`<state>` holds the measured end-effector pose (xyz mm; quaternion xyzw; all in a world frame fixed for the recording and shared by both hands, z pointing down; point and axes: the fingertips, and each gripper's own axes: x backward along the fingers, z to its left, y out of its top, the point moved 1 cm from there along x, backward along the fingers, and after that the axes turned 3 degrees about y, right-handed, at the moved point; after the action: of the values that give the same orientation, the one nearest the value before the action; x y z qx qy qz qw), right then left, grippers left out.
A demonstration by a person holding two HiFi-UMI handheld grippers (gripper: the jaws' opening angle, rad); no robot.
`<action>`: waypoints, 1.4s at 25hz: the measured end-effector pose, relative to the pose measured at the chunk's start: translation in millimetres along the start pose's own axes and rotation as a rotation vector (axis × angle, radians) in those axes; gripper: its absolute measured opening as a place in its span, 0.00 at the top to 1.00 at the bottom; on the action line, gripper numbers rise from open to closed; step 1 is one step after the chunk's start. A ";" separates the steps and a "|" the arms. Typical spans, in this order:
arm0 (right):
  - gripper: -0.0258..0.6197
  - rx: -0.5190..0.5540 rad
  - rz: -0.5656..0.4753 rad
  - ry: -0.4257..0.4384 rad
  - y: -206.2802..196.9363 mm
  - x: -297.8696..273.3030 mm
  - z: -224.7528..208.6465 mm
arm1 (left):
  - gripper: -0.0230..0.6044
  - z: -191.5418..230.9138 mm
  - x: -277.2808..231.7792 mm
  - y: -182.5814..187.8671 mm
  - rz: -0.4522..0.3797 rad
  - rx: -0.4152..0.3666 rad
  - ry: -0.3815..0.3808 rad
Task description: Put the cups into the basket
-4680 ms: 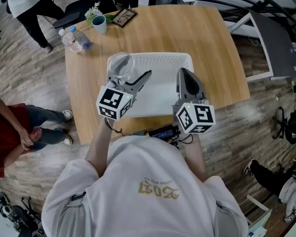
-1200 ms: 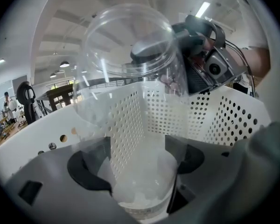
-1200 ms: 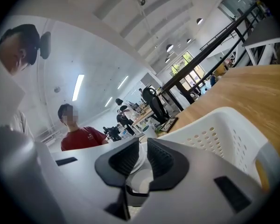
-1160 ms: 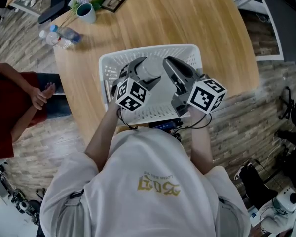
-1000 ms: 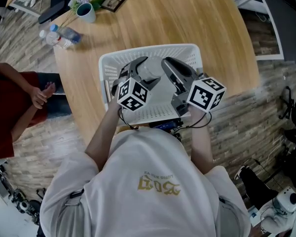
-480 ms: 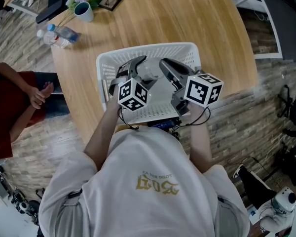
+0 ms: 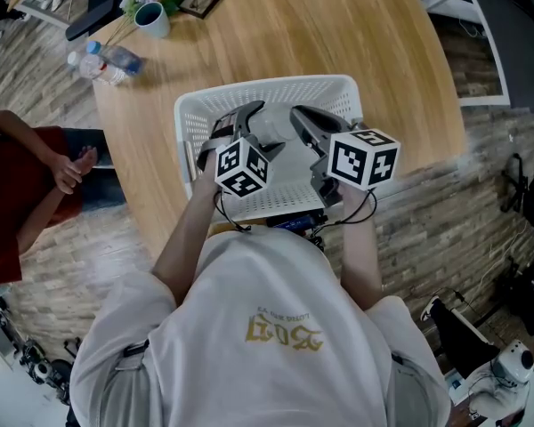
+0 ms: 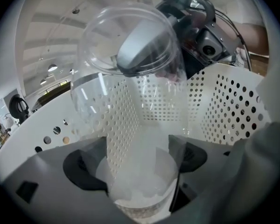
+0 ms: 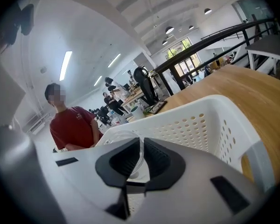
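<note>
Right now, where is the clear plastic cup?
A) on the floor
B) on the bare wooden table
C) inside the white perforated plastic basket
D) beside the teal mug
C: in the left gripper view the clear plastic cup has the hole-punched walls of the white perforated plastic basket around and behind it.

The head view looks steeply down on the basket (image 7: 276, 85), which both gripper views face from close by.
</note>
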<state>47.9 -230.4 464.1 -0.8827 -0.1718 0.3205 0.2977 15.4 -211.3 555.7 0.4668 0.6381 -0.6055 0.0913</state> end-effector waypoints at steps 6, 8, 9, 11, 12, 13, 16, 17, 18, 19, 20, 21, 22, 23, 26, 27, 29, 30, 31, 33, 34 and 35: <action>0.91 0.014 0.012 -0.051 -2.7 3.2 -10.4 | 0.32 -1.6 -3.8 -3.6 0.021 -0.018 0.000; 0.91 0.010 0.011 -0.057 -3.1 3.5 -12.3 | 0.32 -3.3 -4.7 -5.4 0.031 -0.019 -0.005; 0.91 0.013 0.013 -0.063 -3.2 3.2 -12.7 | 0.32 -3.4 -5.0 -6.1 0.034 -0.020 -0.004; 0.91 0.038 0.028 -0.088 -3.2 2.6 -13.6 | 0.32 -2.6 -5.1 -7.3 0.041 -0.018 -0.001; 0.91 0.061 0.040 -0.106 -3.1 2.3 -14.1 | 0.32 -2.3 -5.2 -7.8 0.044 -0.014 -0.001; 0.91 0.087 0.052 -0.124 -2.8 1.9 -14.7 | 0.31 -2.2 -5.6 -8.4 0.048 -0.010 -0.003; 0.91 0.144 0.078 -0.164 -2.2 -0.4 -17.8 | 0.31 -3.8 -7.5 -10.8 0.062 -0.003 -0.013; 0.91 0.154 0.083 -0.173 -2.9 -0.8 -19.1 | 0.32 -4.6 -8.1 -11.4 0.065 -0.002 -0.015; 0.91 0.160 0.087 -0.180 -3.7 -1.2 -20.4 | 0.32 -5.1 -8.4 -11.8 0.067 0.000 -0.016; 0.91 0.163 0.090 -0.185 -4.8 -1.6 -21.4 | 0.32 -5.3 -8.5 -12.3 0.068 0.002 -0.017; 0.91 0.164 0.092 -0.189 -5.7 -2.0 -22.3 | 0.31 -5.2 -8.5 -12.9 0.070 0.003 -0.017; 0.91 0.165 0.094 -0.193 -6.5 -2.2 -23.0 | 0.31 -5.1 -8.6 -13.6 0.071 0.005 -0.018; 0.91 0.168 0.094 -0.198 -7.0 -2.5 -23.8 | 0.31 -5.0 -8.7 -14.3 0.073 0.006 -0.018; 0.91 0.172 0.094 -0.205 -7.1 -2.8 -24.7 | 0.31 -4.9 -8.9 -15.0 0.074 0.008 -0.019; 0.91 0.198 0.100 -0.238 -7.4 -3.6 -28.7 | 0.32 -5.6 -8.5 -14.9 0.072 0.021 -0.025; 0.91 0.209 0.102 -0.249 -7.3 -3.8 -29.7 | 0.32 -6.3 -8.3 -14.4 0.071 0.024 -0.029; 0.91 0.228 0.107 -0.266 -6.9 -3.9 -30.5 | 0.32 -8.2 -8.3 -14.9 0.075 0.025 -0.037; 0.91 0.238 0.110 -0.273 -6.7 -3.8 -30.5 | 0.32 -9.0 -8.5 -15.8 0.080 0.024 -0.040; 0.91 0.248 0.112 -0.280 -6.5 -3.5 -30.6 | 0.32 -9.7 -8.9 -16.7 0.085 0.024 -0.042; 0.91 0.265 0.112 -0.293 -5.3 -2.2 -30.8 | 0.32 -10.2 -9.9 -17.9 0.091 0.029 -0.044; 0.91 0.271 0.110 -0.297 -4.3 -1.6 -30.9 | 0.32 -9.5 -10.1 -17.8 0.090 0.032 -0.041; 0.91 0.275 0.108 -0.301 -3.3 -0.9 -31.0 | 0.32 -8.3 -9.9 -17.2 0.086 0.034 -0.035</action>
<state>67.5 -241.2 485.8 -0.7839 -0.1216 0.4846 0.3687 12.4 -206.1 576.3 0.4848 0.6053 -0.6198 0.1204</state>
